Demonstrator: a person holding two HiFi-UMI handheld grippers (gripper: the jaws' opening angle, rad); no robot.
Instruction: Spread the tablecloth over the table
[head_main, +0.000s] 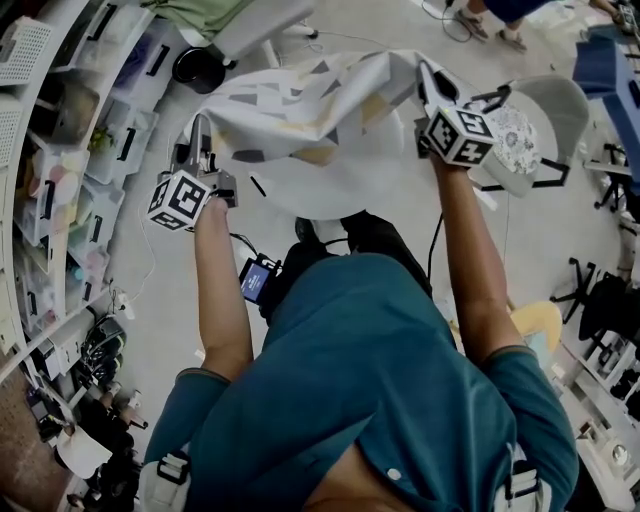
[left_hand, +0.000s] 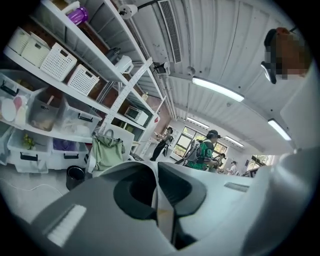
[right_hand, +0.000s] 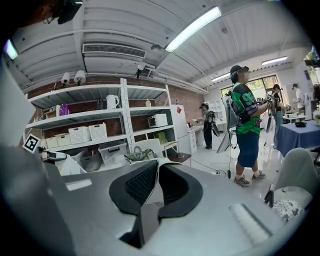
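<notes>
white patterned cloth (head_main: 310, 110) hangs stretched between your tongs, its held edge running side to side above the round table (head_main: 320, 195). your left tongs (head_main: 200, 135) and right tongs (head_main: 430, 80) are both pinched narrow on a fold of it, one at each end, so neither hand is nearer. the table lies below and just ahead of you. its near edge shows bare, but the cloth hides its far edge, and you can't tell whether the sagging middle touches it.

Shelves (right_hand: 75, 116) w/ bins (left_hand: 57, 61), black bucket (head_main: 197, 68), chair (head_main: 545, 130)
</notes>
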